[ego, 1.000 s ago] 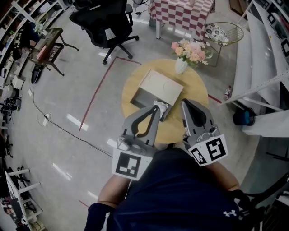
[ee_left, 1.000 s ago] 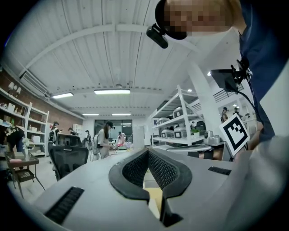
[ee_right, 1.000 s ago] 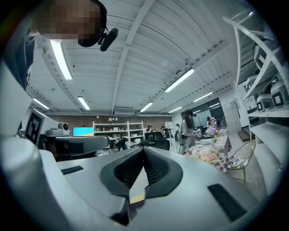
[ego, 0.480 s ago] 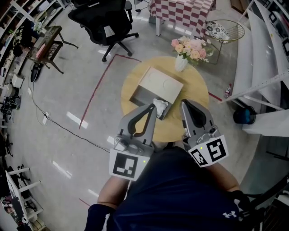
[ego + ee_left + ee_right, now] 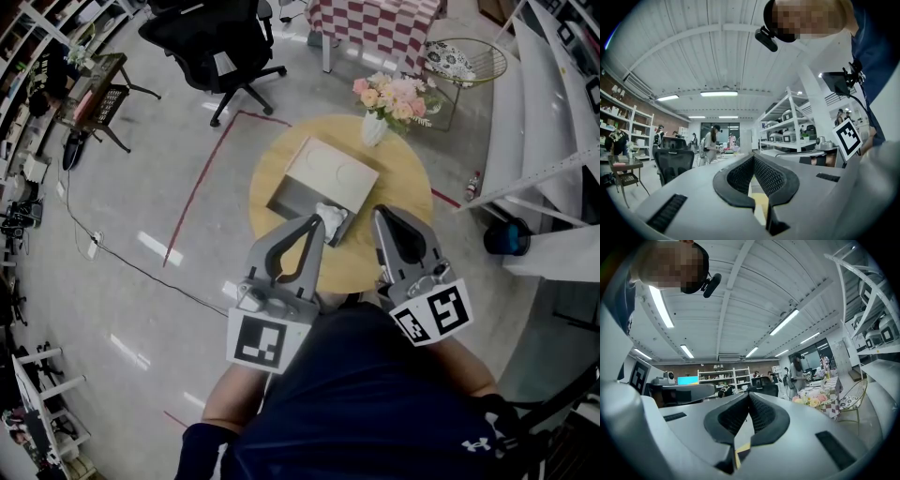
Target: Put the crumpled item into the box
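On the round wooden table [image 5: 403, 187] lies a flat cardboard box [image 5: 323, 173], its grey near side facing me. A white crumpled item [image 5: 331, 217] sits at the box's near right corner; I cannot tell whether it is inside or on the rim. My left gripper [image 5: 318, 223] is raised with its tip just short of the crumpled item, shut and empty. My right gripper [image 5: 379, 215] hovers over the table's near edge to the right, also shut and empty. In the left gripper view the left gripper [image 5: 753, 157] points up at the room; in the right gripper view the right gripper [image 5: 749, 395] does too.
A white vase of pink flowers [image 5: 386, 101] stands at the table's far edge. A black office chair [image 5: 220, 42], a checkered table [image 5: 375, 23] and a wire basket chair [image 5: 466, 66] stand beyond. White shelving [image 5: 553, 112] runs along the right. Red tape [image 5: 202, 183] marks the floor.
My left gripper has drawn back slightly toward me. The right gripper, the box and the crumpled item stay as they were.
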{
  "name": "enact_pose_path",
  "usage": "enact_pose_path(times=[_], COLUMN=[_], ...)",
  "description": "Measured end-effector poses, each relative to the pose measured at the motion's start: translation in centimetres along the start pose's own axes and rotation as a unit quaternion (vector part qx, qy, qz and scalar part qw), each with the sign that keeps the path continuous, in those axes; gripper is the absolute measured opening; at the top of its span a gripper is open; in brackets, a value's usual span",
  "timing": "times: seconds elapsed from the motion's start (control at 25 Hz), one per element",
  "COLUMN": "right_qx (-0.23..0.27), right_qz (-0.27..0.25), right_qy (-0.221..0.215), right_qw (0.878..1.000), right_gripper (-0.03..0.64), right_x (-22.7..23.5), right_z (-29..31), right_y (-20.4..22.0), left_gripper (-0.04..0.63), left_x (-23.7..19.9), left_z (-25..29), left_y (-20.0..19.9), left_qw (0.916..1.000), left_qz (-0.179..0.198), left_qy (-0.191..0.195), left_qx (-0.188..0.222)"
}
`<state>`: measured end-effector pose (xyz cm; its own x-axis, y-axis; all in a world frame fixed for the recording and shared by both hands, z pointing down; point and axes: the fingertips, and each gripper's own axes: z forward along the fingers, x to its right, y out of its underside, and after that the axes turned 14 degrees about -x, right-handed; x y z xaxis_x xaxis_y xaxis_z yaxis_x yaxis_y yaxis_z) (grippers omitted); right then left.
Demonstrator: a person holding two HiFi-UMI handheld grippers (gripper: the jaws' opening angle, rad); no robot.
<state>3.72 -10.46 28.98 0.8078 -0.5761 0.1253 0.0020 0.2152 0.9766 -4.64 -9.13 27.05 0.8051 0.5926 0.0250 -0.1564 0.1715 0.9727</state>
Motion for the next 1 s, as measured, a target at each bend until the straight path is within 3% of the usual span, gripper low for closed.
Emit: enact_pose_path(times=[1.0], right_qx=[-0.001], right_qz=[-0.002], right_qy=[-0.012], right_qw=[1.0], right_gripper=[0.005], right_x=[-0.46], right_z=[0.17], right_y=[0.32], left_gripper=[0.017], left_x=[0.09], left_z=[0.23], left_y=[0.55], left_qw=[1.0], left_qz=[0.002], left_qy=[-0.001], left_qx=[-0.005])
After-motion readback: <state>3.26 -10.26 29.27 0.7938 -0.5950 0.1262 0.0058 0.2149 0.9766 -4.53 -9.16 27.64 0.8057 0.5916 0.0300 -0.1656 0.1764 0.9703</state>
